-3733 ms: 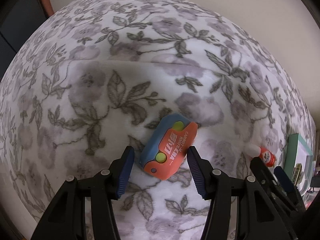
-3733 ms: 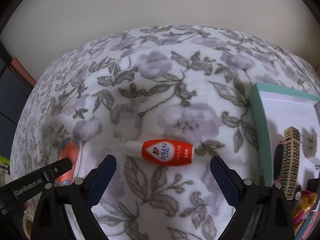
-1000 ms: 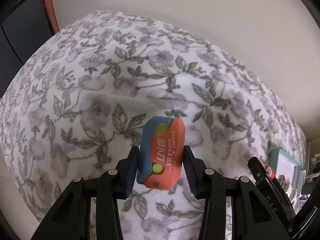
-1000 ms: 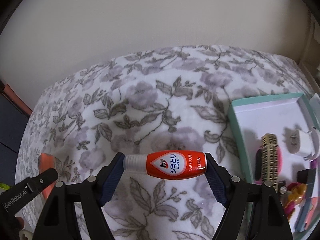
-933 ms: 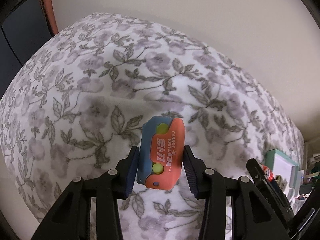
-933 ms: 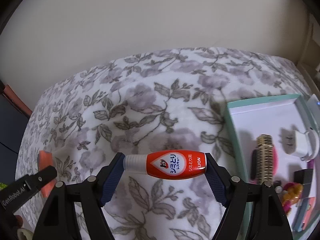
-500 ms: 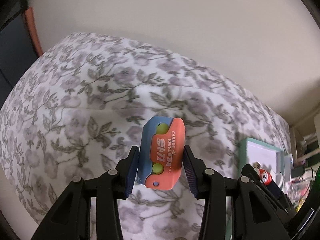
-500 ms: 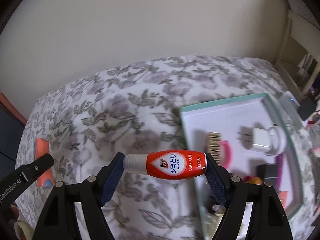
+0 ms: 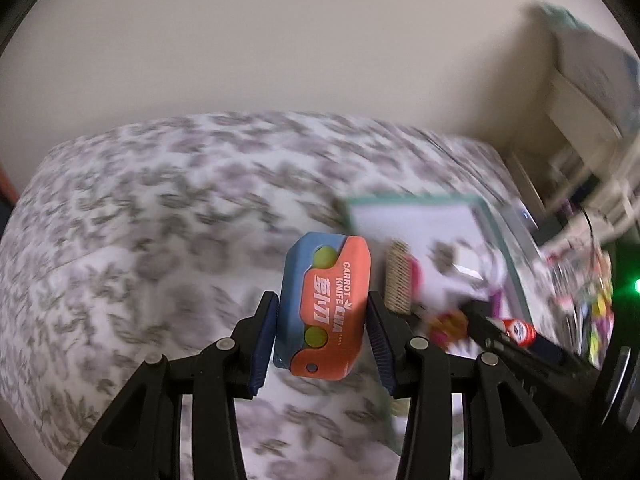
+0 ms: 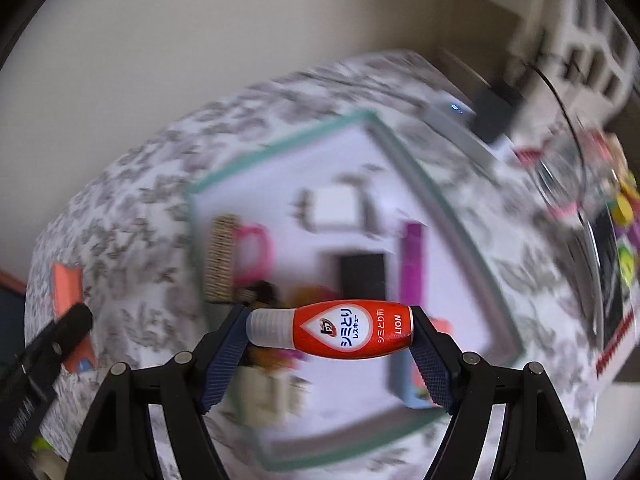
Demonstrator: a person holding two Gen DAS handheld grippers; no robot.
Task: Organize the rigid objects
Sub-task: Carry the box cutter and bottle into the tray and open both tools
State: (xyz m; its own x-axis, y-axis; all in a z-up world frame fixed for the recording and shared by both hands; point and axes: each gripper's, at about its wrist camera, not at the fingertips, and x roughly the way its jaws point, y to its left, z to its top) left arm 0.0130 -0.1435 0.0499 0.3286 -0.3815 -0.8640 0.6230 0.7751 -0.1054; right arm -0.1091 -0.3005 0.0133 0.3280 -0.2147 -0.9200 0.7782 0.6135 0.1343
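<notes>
Left wrist view: left gripper [image 9: 322, 334] pinching knife case [image 9: 324, 308] at centre frame, lifted above floral blanket [image 9: 140, 220]; tray [image 9: 404, 201] blurred, right.

Right wrist view: right gripper [image 10: 328, 346] clamping bottle [image 10: 332, 330] endwise, lower centre, over tray [image 10: 280, 148].

Motion blur smears the floral grey-and-white bedcover [image 9: 152, 216] and the teal-rimmed white tray [image 10: 280, 136]. Tray contents are indistinct: a black block [image 10: 362, 276], a purple bar [image 10: 412, 260]. The shelving [image 10: 592, 32] is cut off at the frame's edge.
</notes>
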